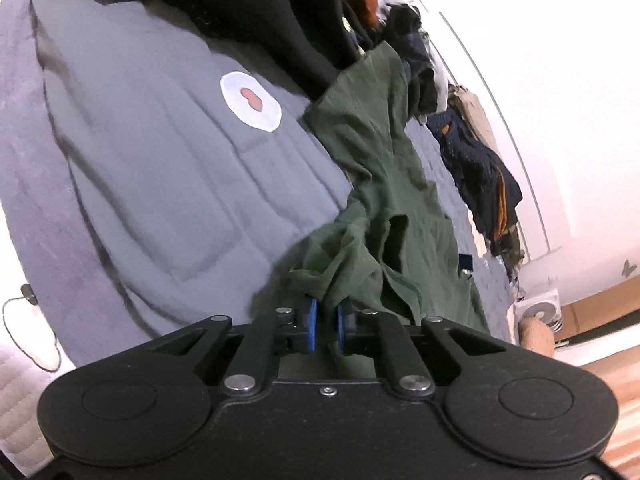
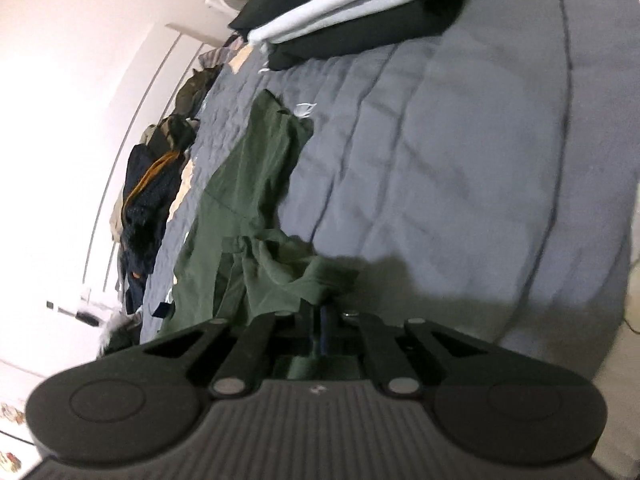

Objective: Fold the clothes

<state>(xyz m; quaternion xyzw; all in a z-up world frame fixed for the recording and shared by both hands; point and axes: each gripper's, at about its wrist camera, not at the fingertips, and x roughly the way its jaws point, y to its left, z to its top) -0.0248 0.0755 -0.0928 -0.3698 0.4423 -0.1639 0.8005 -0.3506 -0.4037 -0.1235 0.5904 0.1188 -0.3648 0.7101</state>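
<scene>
The green garment [image 1: 384, 184] is lying stretched across the grey bed cover [image 1: 160, 168], long and narrow, a dark olive cloth that is wrinkling and bunching at its near end and running flatter toward the far end. Near the bunch a fold is gaping open as a dark slit, and a small dark tag [image 1: 465, 261] is showing beside the garment's edge.

The left gripper [image 1: 326, 322] is pinching the near bunch of the garment, its blue fingers [image 1: 310, 320] clamping on a ridge of cloth. The right gripper [image 2: 320, 320] is doing the same at another corner of the garment [image 2: 248, 184], its fingers pressing fully together on the fabric.

One green garment is being handled. On the bed cover [image 2: 460, 160], beyond the garment's far end, one folded stack [image 2: 340, 12] is sitting, with black layers and one pale layer between them. On the garment's other side, along the bed's edge by the white wall, one loose heap of dark clothes [image 2: 148, 196] is lying. One white round patch [image 1: 250, 101] with an orange mark is showing on the cover beside the garment.
</scene>
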